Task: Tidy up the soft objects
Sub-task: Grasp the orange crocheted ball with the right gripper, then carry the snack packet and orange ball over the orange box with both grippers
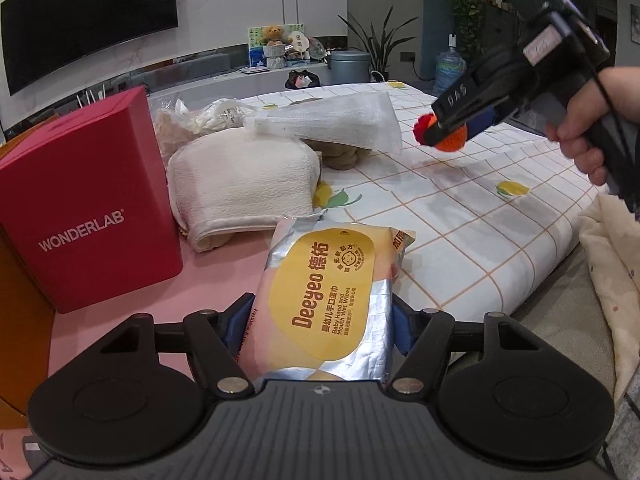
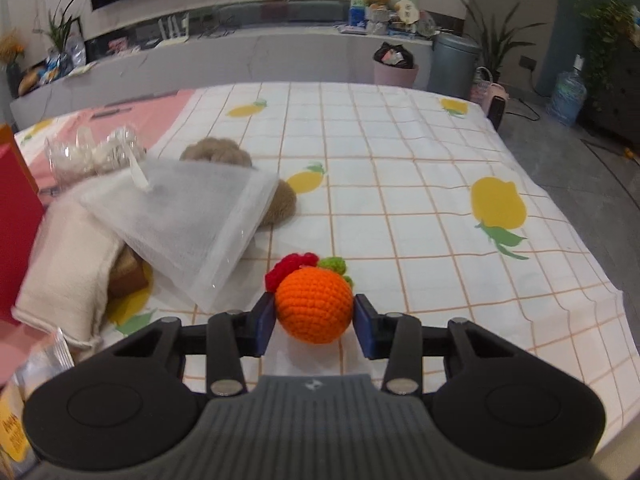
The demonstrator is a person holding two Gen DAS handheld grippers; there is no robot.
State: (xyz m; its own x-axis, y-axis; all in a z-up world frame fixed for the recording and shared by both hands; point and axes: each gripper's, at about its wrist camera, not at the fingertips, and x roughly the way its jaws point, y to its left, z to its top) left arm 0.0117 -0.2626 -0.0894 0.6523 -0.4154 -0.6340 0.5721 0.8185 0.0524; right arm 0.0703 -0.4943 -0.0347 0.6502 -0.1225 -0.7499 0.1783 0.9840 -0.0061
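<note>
A pink and silver pack of baby wet wipes (image 1: pixel 324 296) with a yellow label lies lengthwise between the blue pads of my left gripper (image 1: pixel 320 324), which press on both of its sides. My right gripper (image 2: pixel 314 322) is shut on an orange crochet ball (image 2: pixel 314 306) with a red flower and green leaves on its far side. In the left wrist view that gripper (image 1: pixel 444 128) holds the ball (image 1: pixel 452 138) just over the lemon-print cloth (image 1: pixel 480 208), at the right of the pile of soft things.
A cream folded towel (image 1: pixel 240 188) lies beside a red WONDERLAB box (image 1: pixel 88 200) on a pink mat (image 1: pixel 224 272). A white mesh bag (image 2: pixel 188 220) leans over a brown plush (image 2: pixel 224 152). A clear plastic bag (image 2: pixel 96 156) sits behind. A hand (image 1: pixel 588 132) holds the right gripper.
</note>
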